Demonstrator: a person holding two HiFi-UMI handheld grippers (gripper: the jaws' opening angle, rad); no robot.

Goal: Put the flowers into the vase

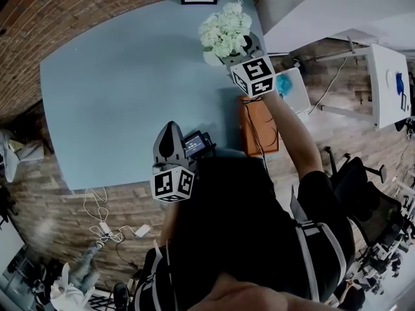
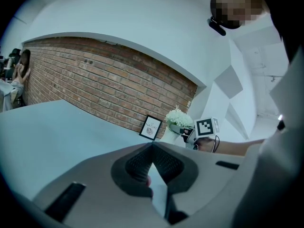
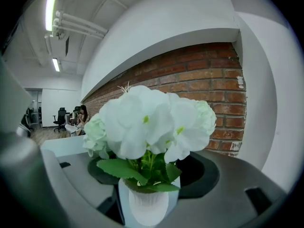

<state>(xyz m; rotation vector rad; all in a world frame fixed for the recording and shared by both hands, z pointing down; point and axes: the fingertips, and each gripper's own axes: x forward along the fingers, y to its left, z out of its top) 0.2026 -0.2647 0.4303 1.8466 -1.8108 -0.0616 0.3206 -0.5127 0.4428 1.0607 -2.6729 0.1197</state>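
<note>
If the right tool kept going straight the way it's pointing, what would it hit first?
Most likely the white vase holding the flowers, standing between the right tool's open jaws.

- Shirt [image 1: 240, 219]: black, short sleeves.
- Shoulder straps [image 1: 310, 245]: dark, with white stripes.
- Left gripper [image 1: 170, 128], right gripper [image 1: 237, 56]: grey shells, black ribbed pads [image 2: 142, 163], black-and-white marker cubes [image 1: 173, 183].

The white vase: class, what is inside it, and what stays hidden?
White flowers with green leaves stand in the vase, filling its mouth. The lower stems and anything else inside are covered by the leaves and the vase's opaque wall.
</note>
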